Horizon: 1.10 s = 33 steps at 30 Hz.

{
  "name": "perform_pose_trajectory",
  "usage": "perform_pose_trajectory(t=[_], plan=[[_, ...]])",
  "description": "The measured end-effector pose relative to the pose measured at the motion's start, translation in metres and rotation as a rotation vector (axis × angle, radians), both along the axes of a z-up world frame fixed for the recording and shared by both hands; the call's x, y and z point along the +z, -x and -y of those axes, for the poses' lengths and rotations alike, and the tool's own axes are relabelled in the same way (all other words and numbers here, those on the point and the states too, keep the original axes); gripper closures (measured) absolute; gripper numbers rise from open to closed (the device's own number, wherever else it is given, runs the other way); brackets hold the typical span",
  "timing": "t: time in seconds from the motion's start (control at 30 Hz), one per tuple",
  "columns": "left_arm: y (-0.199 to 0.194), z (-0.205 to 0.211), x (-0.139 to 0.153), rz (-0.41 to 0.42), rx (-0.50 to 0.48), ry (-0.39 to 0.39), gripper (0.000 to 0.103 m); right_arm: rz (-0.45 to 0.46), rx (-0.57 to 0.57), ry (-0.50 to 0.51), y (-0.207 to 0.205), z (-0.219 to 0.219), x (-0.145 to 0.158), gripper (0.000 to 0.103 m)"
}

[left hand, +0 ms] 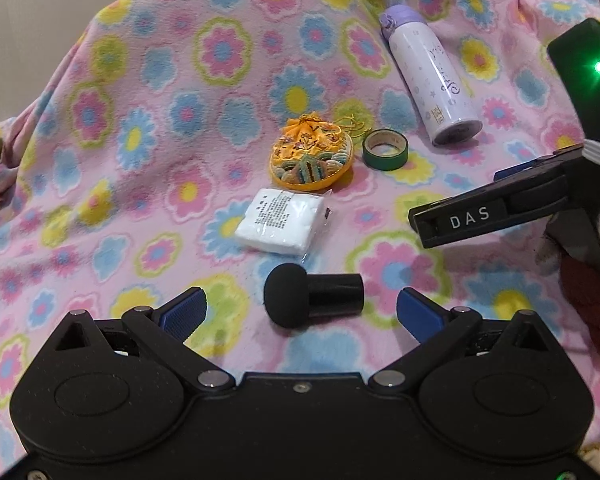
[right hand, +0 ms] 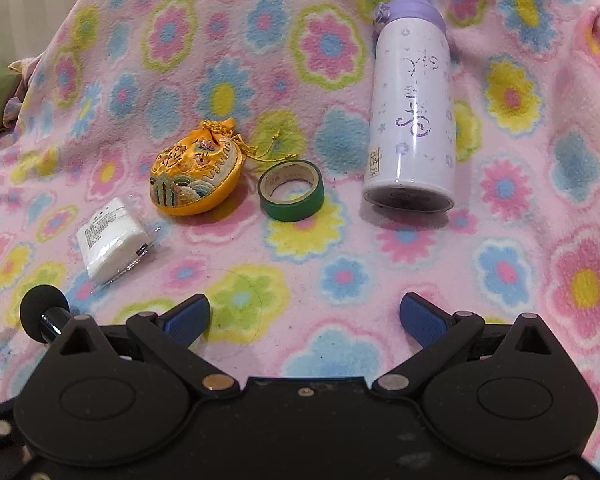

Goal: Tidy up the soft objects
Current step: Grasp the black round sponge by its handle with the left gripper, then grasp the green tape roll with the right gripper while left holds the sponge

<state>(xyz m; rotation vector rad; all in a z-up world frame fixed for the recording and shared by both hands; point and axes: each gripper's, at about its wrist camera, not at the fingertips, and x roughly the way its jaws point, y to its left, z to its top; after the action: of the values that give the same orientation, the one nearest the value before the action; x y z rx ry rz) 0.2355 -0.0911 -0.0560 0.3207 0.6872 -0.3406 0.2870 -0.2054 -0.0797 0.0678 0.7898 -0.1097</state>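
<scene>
Left hand-held gripper [left hand: 302, 308], fingers spread apart, is straddling the black sponge applicator [left hand: 313, 295] at lower centre, seemingly lining up a grasp, while the right hand-held gripper [right hand: 305, 316] is hovering open over the blanket [right hand: 340, 240].

On the blanket [left hand: 100, 220], the sponge [left hand: 288, 300] lies nearest, between the left tongs [left hand: 302, 312]. At its 12 o'clock sits the packet [left hand: 280, 224], then the pouch [left hand: 312, 156] behind that. Tape [left hand: 385, 149] lies just at the pouch's 3 o'clock, the bottle [left hand: 430, 76] at 2 o'clock.
</scene>
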Motion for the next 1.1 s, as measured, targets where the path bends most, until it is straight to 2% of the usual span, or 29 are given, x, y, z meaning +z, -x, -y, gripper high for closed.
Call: perform_pose_trajectory(t=[0.13,0.2,0.3,0.33,0.37,0.43,0.57,0.8,0.93,1.1], plan=[[-0.007,0.004,-0.005,-0.015,-0.005,0.002,0.007,0.002,-0.002,-0.002,0.001,0.000,0.000,0.000],[-0.010,0.006,-0.008,-0.032,-0.011,0.004,0.016,0.002,-0.004,-0.001,0.000,0.000,-0.001,0.000],[-0.016,0.006,-0.011,-0.061,-0.013,0.023,0.022,0.002,-0.004,-0.002,-0.001,0.000,-0.001,0.000],[-0.017,0.004,-0.012,-0.071,-0.014,0.039,0.029,0.002,-0.005,-0.002,-0.001,0.000,-0.001,0.000],[-0.019,0.002,-0.011,-0.086,-0.019,0.062,0.039,0.002,-0.005,-0.002,-0.001,0.000,-0.001,0.000],[-0.021,-0.002,-0.008,-0.103,-0.010,0.091,0.048,0.002,-0.005,-0.002,-0.001,0.000,-0.001,0.000],[-0.023,-0.011,-0.005,-0.108,0.008,0.105,0.048,0.002,-0.005,-0.003,-0.001,0.000,-0.001,0.000],[-0.035,-0.038,0.000,-0.057,0.079,0.069,0.048,0.001,-0.005,-0.001,-0.001,0.000,-0.001,0.000],[-0.044,-0.058,-0.004,-0.043,0.134,0.070,0.048,0.001,-0.007,-0.001,-0.002,0.000,-0.001,0.000],[-0.049,-0.069,-0.018,0.007,0.153,0.052,0.048,-0.003,-0.007,0.006,-0.002,-0.001,-0.002,0.000]])
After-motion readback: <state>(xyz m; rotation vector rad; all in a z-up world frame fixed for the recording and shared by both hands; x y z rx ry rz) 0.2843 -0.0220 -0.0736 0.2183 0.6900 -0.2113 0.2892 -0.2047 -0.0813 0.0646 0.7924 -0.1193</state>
